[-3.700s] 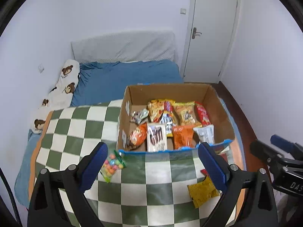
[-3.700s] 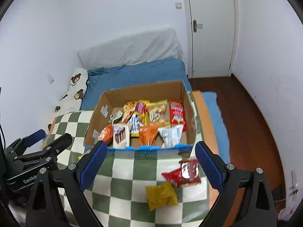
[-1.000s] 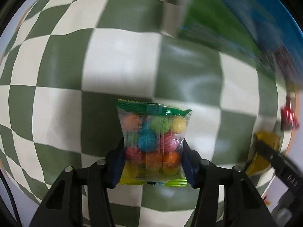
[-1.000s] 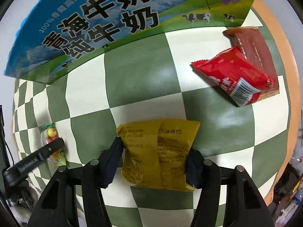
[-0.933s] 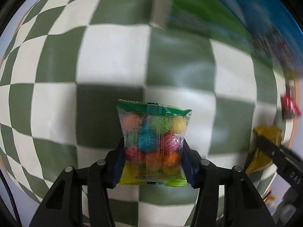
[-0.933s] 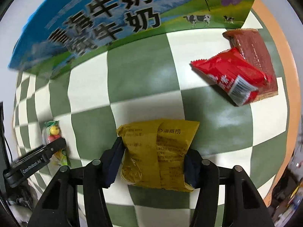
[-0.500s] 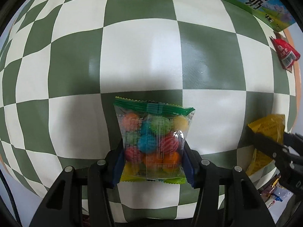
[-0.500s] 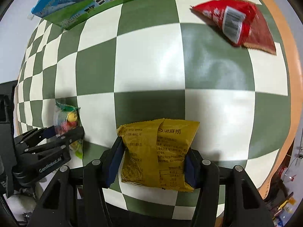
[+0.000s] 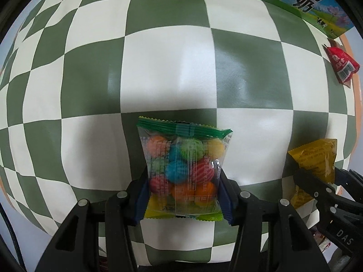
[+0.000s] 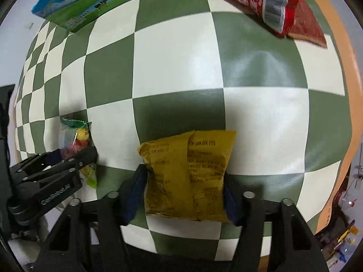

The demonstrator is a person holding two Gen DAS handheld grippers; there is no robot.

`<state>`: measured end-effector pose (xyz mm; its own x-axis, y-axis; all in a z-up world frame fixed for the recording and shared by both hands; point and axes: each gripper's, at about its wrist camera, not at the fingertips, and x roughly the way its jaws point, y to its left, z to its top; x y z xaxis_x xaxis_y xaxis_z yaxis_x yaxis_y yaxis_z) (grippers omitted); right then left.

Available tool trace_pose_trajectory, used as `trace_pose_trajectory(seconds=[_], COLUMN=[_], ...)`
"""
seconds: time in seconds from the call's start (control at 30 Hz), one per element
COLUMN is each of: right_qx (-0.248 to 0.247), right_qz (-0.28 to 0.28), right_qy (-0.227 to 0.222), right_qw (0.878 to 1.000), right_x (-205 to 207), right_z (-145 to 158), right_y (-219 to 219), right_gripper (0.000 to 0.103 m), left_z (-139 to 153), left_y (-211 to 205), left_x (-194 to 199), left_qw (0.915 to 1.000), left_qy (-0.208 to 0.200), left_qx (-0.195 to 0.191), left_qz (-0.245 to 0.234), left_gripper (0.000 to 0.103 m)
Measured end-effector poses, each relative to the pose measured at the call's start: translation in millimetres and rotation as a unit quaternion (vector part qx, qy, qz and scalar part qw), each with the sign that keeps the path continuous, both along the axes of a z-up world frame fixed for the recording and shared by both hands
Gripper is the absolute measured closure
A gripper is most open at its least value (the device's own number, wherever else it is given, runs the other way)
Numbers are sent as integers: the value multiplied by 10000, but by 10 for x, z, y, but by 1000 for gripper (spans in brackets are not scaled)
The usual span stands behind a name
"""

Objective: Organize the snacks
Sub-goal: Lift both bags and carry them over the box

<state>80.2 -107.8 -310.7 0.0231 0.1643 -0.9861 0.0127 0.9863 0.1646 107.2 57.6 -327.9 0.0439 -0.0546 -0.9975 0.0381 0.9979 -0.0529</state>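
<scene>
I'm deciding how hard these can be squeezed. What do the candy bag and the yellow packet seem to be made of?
Candy bag: thin clear glossy plastic film; the coloured balls show through, and it has a crimped green top seal. Yellow packet: opaque, fairly matte film, wrinkled, with a centre back seam; probably plastic or foil laminate, though the look leaves that open.

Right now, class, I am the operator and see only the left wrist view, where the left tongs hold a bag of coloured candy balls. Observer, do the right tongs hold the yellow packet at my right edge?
Observer: Yes. In the right wrist view the right tongs are shut on the yellow packet, one pad on each side edge.
Operator: Does the red packet lie alone?
Observer: No. The red packet lies on top of a darker brown-red packet.
Operator: Which face of the yellow packet shows?
Observer: The seamed side with small print faces the camera.
</scene>
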Motion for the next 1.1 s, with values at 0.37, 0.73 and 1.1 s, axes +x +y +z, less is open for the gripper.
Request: trace_pose_trajectory(seconds=[0.37,0.73,1.1], right_qx=[605,1323,1223], right_qz=[-161,-338,-208], right_qy=[-387,-1348,-2224], right_qw=[9973,9814,9670], right_x=[12,520,1674], right_z=[510,1576,2376], right_y=[-278,-597,-658], right_gripper=[52,52,52], left_z=[636,1796,2312], left_y=[-132,-265,-437], left_x=[219,676,1894], left_qw=[9984,9840,9781], left_qy=[-250,-1259,-1678], left_qx=[-509,-1238,-1168], left_qz=[-39,-241,-388], left_gripper=[56,56,56])
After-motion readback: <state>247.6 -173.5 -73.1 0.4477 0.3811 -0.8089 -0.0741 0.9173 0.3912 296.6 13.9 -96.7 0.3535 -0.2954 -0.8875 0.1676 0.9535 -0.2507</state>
